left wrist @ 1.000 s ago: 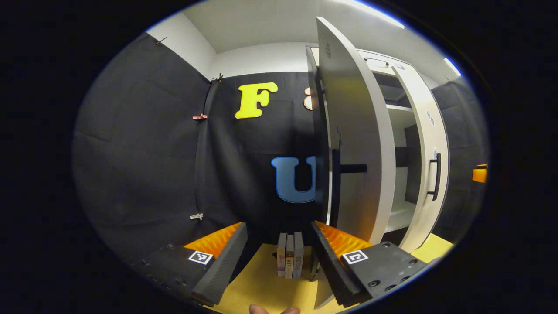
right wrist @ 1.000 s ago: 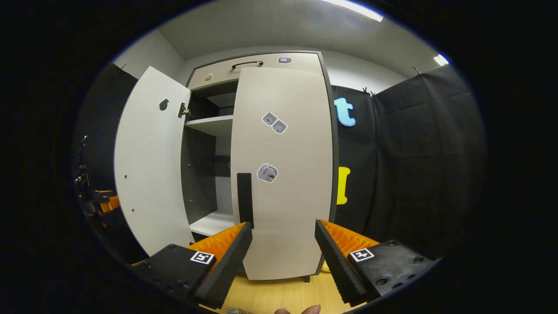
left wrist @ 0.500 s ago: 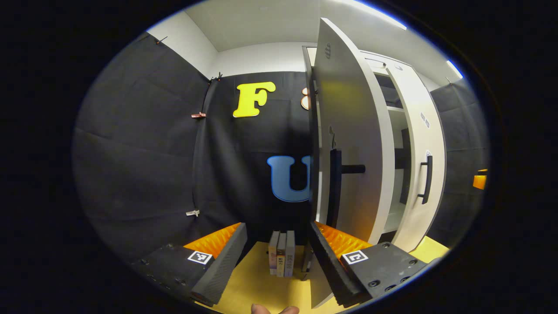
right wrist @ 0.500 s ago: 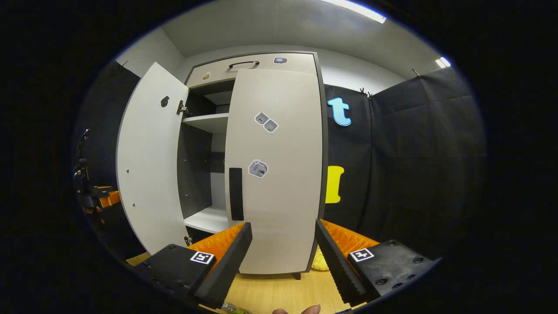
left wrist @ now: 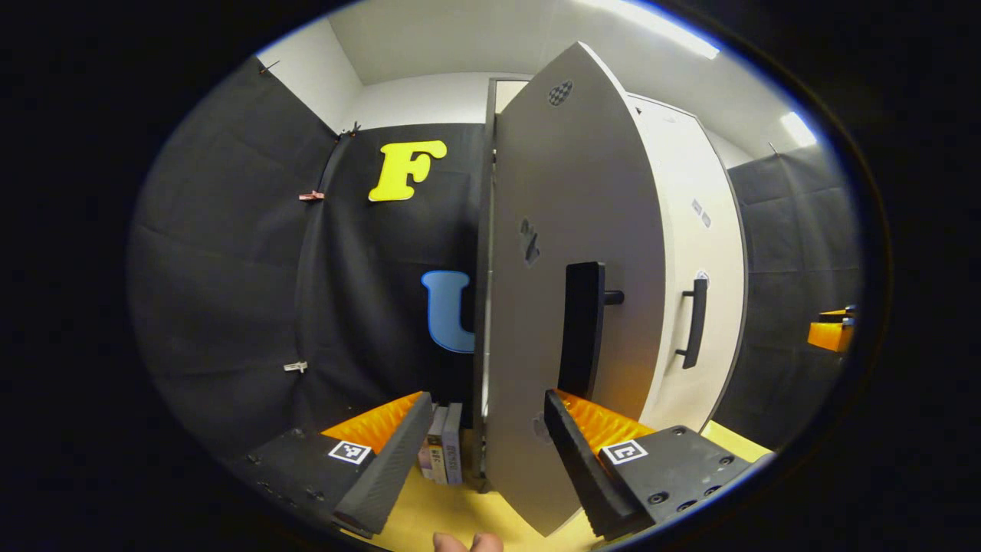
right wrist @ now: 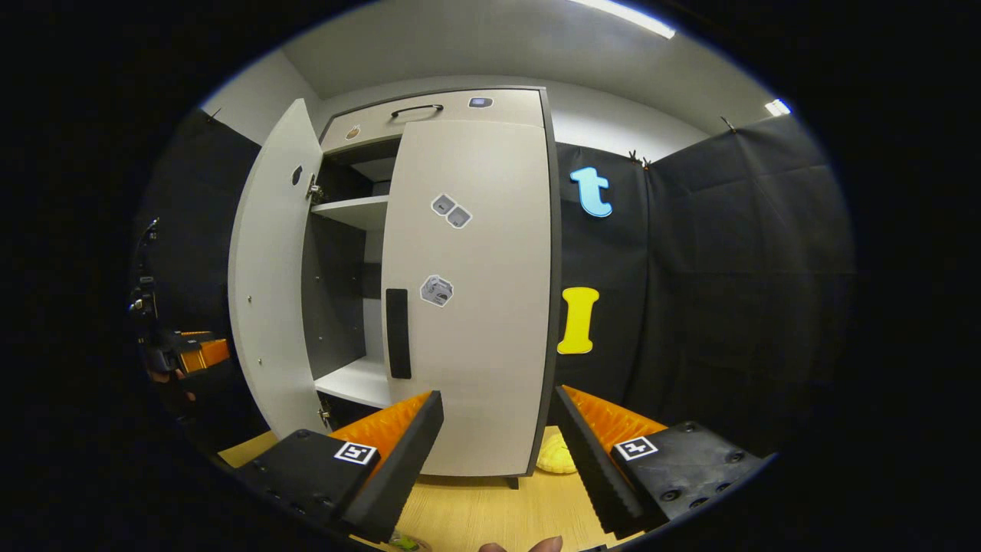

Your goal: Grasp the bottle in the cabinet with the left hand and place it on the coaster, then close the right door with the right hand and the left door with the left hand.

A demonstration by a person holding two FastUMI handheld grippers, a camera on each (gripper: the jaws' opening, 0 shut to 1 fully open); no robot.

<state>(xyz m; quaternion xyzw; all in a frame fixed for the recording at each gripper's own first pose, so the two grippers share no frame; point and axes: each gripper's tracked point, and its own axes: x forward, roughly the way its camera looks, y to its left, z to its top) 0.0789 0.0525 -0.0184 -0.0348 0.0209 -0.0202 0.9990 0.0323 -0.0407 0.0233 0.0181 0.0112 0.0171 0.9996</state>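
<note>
Far left in the right gripper view: other gripper (right wrist: 184,354) small, near the outside of the tall pale grey left cabinet door (right wrist: 268,291), not seen well enough to tell if touching. Left door swung partway in, gap open beside it – white shelves (right wrist: 354,381) inside with no bottle on them. Next over, the pale grey right cabinet door (right wrist: 471,291) with its black bar handle (right wrist: 397,333), flat against the cabinet, looks shut. Right gripper (right wrist: 498,437) in front of it, fingers wide apart, holding nothing.

In the left gripper view, left gripper (left wrist: 484,441) with fingers wide apart too, the left door's bottom edge between them, its black handle (left wrist: 580,330) just above the right finger (left wrist: 571,452).

Bottle: can't say where – only a small green bit at the bottom edge of the right gripper view, on the light wooden table (right wrist: 475,517), too small to name. Probably one job left – pushing the left door shut
</note>
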